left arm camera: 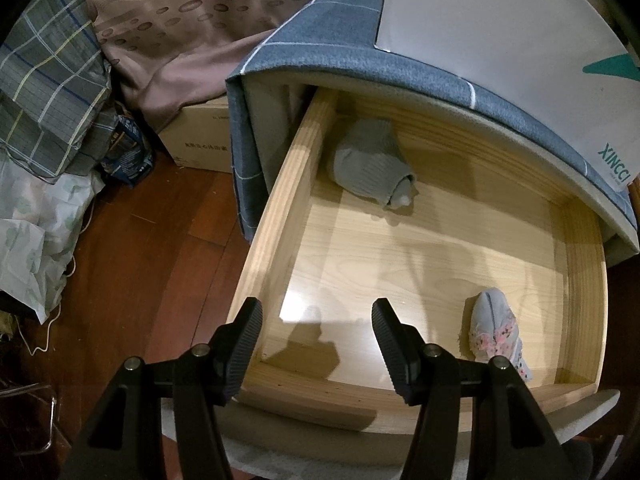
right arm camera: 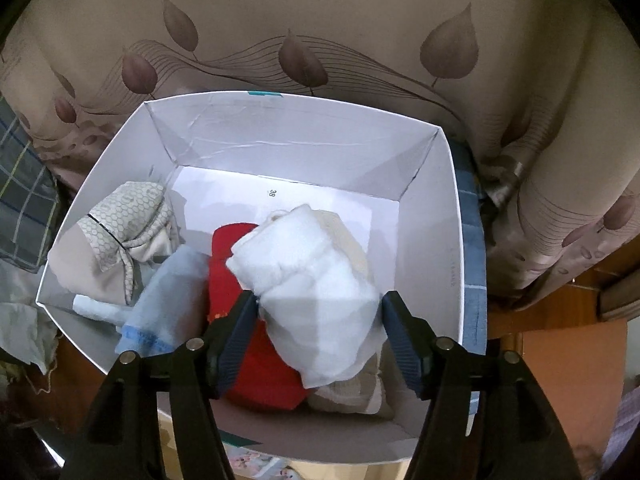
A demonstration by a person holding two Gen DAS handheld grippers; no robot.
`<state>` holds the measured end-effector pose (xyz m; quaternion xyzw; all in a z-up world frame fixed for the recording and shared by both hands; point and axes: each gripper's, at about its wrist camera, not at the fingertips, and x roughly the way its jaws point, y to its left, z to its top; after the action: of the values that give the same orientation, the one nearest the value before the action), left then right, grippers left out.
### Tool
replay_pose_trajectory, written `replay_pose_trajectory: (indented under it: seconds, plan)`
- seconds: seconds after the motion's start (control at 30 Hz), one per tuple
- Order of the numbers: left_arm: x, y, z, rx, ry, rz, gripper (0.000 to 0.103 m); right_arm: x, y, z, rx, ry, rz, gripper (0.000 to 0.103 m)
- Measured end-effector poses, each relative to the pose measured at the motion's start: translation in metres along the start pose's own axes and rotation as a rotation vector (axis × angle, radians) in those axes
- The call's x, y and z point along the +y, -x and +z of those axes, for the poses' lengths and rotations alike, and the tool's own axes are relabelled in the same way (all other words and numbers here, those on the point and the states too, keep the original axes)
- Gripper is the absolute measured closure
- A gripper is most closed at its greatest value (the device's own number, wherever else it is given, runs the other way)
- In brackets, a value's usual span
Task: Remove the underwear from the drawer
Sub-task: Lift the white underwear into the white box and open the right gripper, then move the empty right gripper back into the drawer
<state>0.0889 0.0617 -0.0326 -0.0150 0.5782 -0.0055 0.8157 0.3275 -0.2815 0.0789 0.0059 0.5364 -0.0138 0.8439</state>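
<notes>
Now we have a rolled white piece of underwear point(right arm camera: 308, 280) sitting between the jaws of the right gripper point(right arm camera: 318, 320), low and centre in the right wrist view, over a white cardboard box point(right arm camera: 448, 264). It lies on a red garment point(right arm camera: 256, 360), with a pale blue roll point(right arm camera: 168, 300) and a honeycomb-patterned bundle point(right arm camera: 124, 232) to its left. The left pad touches the cloth; the right pad seems to stand just clear, so we judge this a release into the box, not a firm pinch.

Back in the wooden drawer point(left arm camera: 280, 208), a grey roll point(left arm camera: 372, 168) lies upper centre and a floral roll point(left arm camera: 496, 328) lower right. Our left gripper point(left arm camera: 316, 344) hangs spread and empty over the front corner.

Next, we think, comes lifting clear and fetching another roll. The drawer's rear is hidden under the cabinet's blue cloth cover point(left arm camera: 360, 48).
</notes>
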Motion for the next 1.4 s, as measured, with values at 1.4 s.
replay_pose_trajectory:
  seconds: [1.4]
  plan:
    - [-0.008, 0.003, -0.002, -0.019, -0.039, 0.055, 0.045, 0.046, -0.064, -0.203, 0.304, 0.099, 0.154, 0.046]
